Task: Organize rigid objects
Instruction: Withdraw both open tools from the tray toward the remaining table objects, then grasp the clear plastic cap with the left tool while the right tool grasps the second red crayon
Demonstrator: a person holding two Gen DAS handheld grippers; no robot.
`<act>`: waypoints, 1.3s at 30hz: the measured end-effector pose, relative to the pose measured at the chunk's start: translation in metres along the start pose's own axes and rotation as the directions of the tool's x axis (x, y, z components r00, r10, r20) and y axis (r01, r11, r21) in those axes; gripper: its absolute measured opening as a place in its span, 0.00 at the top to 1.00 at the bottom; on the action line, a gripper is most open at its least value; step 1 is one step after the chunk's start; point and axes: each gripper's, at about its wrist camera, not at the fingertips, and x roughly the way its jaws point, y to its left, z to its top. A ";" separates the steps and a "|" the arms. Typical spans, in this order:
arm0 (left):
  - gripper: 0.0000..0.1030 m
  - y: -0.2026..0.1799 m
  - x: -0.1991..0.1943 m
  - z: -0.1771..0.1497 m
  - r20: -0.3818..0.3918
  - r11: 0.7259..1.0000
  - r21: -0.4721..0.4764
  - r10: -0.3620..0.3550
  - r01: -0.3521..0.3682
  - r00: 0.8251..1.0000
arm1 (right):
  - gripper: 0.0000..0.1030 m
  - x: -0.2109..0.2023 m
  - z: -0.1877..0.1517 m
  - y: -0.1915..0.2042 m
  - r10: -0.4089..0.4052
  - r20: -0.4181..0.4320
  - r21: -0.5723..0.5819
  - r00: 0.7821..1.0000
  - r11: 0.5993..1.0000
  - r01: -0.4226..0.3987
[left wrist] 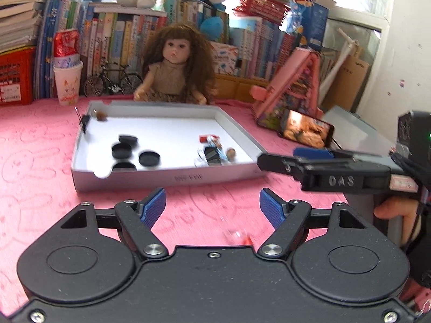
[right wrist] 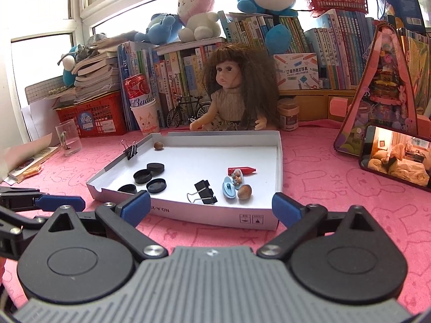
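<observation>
Plainly, both the left tool [left wrist: 212, 206] and right tool [right wrist: 210, 206] gape empty just before the tray's [right wrist: 215, 215] near edge, over bare pink desk [right wrist: 336, 188].

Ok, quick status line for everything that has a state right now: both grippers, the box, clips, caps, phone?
left gripper: jaws open, nothing between them
right gripper: jaws open, empty
white box: lidless, lying flat on the pink cloth
binder clip on box wall: clamped on the rim
loose binder clip: lying inside the box
black caps: four, grouped inside the box
phone: screen on, propped up
glass: upright
</observation>
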 end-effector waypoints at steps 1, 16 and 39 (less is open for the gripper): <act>0.27 -0.002 0.000 -0.003 -0.014 1.000 0.006 -0.008 0.008 1.000 | 0.03 -0.001 -0.001 -0.001 0.000 -0.001 -0.001 1.000 1.000 0.000; 0.45 -0.009 0.009 -0.016 -0.048 0.999 0.024 -0.022 0.023 0.999 | 0.04 -0.023 -0.027 0.003 0.057 -0.044 -0.103 0.997 0.993 -0.061; 0.94 -0.014 0.058 -0.015 -0.177 0.999 0.030 -0.008 0.014 0.984 | 0.04 -0.025 -0.059 0.032 0.181 -0.158 -0.226 0.971 0.950 -0.214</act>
